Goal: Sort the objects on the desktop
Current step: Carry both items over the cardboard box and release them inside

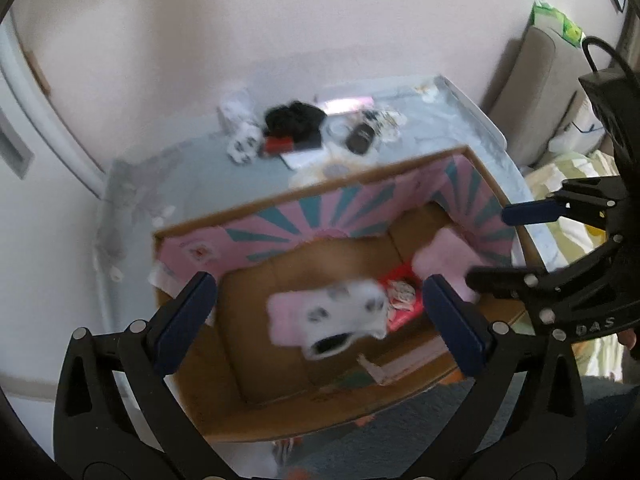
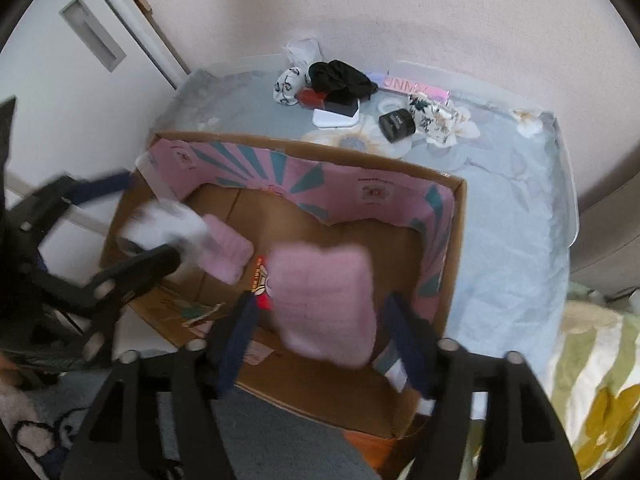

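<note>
An open cardboard box (image 1: 404, 390) with pink and teal inner walls stands by the table; it also shows in the right wrist view (image 2: 456, 240). My left gripper (image 1: 320, 308) is open above it, and a blurred white and pink spotted sock (image 1: 340, 316) is between its fingers, apart from both. My right gripper (image 2: 324, 320) is open over the box, with a pink fluffy sock (image 2: 324, 300) blurred between its fingers. Another pink piece (image 2: 224, 252) and a red packet (image 1: 400, 300) lie in the box.
On the flowered table (image 2: 500, 240) at the back lie a black cloth (image 2: 340, 76), a patterned sock (image 2: 288, 84), a black jar (image 2: 396, 124), a white tablet (image 2: 336, 118), a pink box (image 2: 412, 88) and a floral pouch (image 2: 432, 116). A white door (image 2: 80, 80) stands left.
</note>
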A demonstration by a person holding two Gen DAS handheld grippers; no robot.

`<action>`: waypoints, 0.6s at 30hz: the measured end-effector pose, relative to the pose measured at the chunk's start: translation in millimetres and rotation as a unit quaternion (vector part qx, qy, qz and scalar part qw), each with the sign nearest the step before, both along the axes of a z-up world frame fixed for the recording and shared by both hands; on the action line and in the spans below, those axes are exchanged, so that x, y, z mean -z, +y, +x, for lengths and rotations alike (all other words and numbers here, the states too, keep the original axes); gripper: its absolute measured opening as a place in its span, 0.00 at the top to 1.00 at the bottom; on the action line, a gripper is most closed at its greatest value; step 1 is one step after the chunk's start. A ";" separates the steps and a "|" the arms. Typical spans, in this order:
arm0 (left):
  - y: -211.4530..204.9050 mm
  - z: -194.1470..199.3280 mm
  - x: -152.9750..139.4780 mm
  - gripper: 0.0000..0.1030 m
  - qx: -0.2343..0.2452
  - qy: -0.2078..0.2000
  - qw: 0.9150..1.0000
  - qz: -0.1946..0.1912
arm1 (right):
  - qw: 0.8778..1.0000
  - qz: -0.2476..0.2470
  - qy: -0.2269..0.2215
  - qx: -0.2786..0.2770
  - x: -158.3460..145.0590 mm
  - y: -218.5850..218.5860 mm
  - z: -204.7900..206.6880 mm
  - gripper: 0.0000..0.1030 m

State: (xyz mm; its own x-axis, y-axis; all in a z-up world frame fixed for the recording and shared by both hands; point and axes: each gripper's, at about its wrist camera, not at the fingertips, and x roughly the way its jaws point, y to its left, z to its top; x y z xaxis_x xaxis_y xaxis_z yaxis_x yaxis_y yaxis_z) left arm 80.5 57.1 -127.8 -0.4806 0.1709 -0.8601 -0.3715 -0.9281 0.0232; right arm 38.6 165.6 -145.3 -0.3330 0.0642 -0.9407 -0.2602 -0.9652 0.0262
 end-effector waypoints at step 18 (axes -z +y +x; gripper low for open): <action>-20.9 -5.2 -14.1 0.00 -0.016 0.019 1.000 -0.008 | 0.995 -0.023 0.080 0.062 -24.6 11.1 10.9 0.23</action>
State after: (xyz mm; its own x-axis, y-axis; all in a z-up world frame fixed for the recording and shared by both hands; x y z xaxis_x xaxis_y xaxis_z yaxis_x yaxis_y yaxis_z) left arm 75.3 36.2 -113.8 -0.5179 0.1421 -0.8436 -0.3406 -0.9388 0.0510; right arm 49.6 176.7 -120.7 -0.4709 0.0721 -0.8792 -0.3665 -0.9226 0.1207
